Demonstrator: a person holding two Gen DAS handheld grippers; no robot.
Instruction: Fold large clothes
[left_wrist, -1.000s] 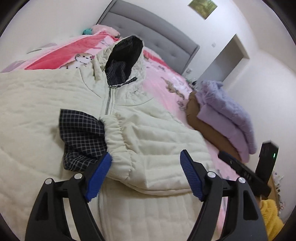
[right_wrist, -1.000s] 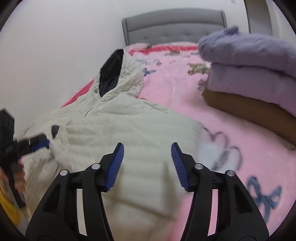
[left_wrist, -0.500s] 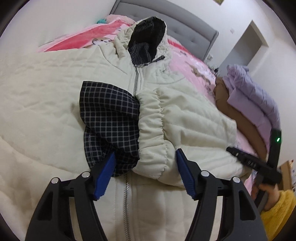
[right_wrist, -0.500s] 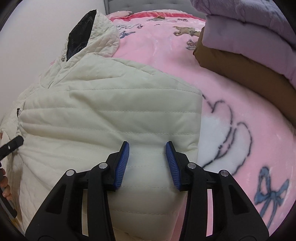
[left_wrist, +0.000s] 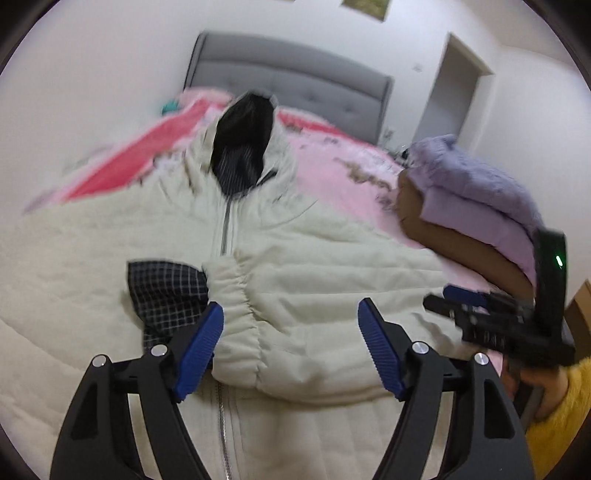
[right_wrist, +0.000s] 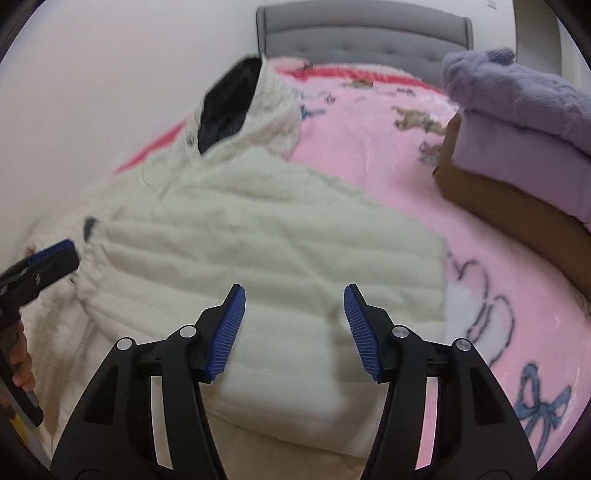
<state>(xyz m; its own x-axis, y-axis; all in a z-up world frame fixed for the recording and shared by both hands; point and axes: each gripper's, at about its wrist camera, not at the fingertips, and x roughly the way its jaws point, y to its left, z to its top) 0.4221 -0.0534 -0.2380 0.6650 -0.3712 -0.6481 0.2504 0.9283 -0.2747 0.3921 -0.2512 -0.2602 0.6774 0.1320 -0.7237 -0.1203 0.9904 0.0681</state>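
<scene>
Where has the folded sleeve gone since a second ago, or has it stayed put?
No, it stayed: the sleeve has its cuff still covering the zipper, checked lining to its left.

Quilted matt cream cloth jacket with metal zipper; plush pink blanket; fuzzy lilac folded clothes; ribbed blue gripper pads.

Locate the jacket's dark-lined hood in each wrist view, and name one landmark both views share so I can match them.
Left wrist: the hood sits upper centre, opening toward the camera, above the zipper.
Right wrist: the hood is upper left, seen from the side.
Shared landmark: the grey headboard, directly behind the hood in both views.
</scene>
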